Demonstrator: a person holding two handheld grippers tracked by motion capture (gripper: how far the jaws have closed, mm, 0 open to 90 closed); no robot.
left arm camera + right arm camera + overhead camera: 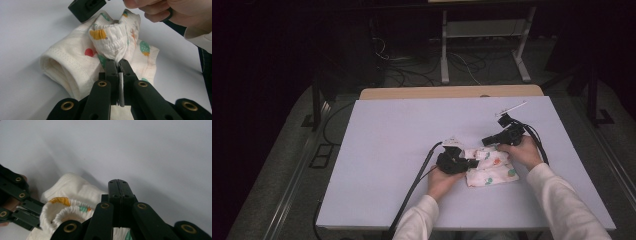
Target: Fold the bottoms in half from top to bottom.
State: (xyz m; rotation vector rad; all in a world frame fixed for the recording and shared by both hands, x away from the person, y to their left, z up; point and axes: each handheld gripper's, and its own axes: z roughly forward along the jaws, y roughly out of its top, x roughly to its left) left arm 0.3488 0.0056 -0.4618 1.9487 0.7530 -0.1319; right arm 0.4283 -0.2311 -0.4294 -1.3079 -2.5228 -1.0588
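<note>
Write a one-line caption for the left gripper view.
Left gripper pinches the gathered waistband of small printed shorts on a white table.

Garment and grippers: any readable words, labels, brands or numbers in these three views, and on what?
None can be read. The white garment carries only coloured shapes in orange, red and green, no lettering. The left gripper and right gripper show brass rivets and plain black jaws, no markings. The table is unmarked.

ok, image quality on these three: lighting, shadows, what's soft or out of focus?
High view: dim, the room behind nearly black, only the table lit, and the garment small and soft. Left gripper view: bright and even, the garment's gathered waistband sharp, the jaw links at the bottom blurred. Right gripper view: the table greyer, a soft shadow beside the right gripper, foreground links out of focus.
</note>
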